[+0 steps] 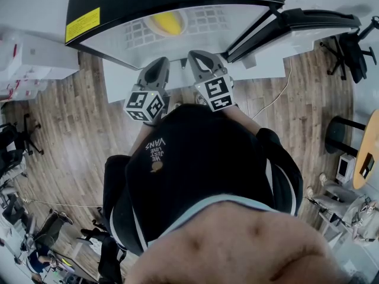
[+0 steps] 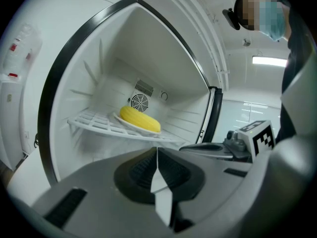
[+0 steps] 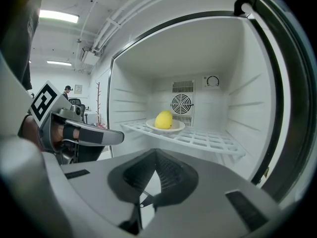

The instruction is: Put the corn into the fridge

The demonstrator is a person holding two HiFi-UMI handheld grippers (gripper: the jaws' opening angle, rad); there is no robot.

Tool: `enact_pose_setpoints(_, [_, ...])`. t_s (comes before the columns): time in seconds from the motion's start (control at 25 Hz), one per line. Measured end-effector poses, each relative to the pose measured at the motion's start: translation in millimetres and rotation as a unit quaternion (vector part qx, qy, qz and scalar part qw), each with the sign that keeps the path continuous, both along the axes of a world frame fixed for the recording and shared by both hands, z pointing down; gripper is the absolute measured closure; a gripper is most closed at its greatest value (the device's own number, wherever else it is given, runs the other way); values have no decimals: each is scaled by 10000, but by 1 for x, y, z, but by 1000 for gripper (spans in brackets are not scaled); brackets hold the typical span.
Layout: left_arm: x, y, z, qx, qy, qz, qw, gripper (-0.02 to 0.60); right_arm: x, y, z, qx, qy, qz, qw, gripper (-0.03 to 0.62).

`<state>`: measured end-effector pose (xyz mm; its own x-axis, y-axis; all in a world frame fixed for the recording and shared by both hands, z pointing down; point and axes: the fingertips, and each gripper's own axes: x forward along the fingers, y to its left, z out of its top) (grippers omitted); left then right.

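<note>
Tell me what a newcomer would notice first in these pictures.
The yellow corn cob stands out, lying on a shallow white plate on the white wire shelf inside the open white fridge. In front of it, the left gripper and right gripper are side by side, both shut and empty.

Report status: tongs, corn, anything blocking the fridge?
Left tongs shut, empty. Right tongs shut, empty. Corn on plate, on fridge shelf. Door open, nothing in the way.
</note>
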<state>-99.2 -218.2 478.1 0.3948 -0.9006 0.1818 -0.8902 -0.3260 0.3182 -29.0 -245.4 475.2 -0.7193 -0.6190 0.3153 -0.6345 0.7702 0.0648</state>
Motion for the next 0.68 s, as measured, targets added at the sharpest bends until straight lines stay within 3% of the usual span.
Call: enact_pose_setpoints(0.68, [2,2,6,-120,23,26,9999,560,1,2,5,-85,66,-49,9999,582])
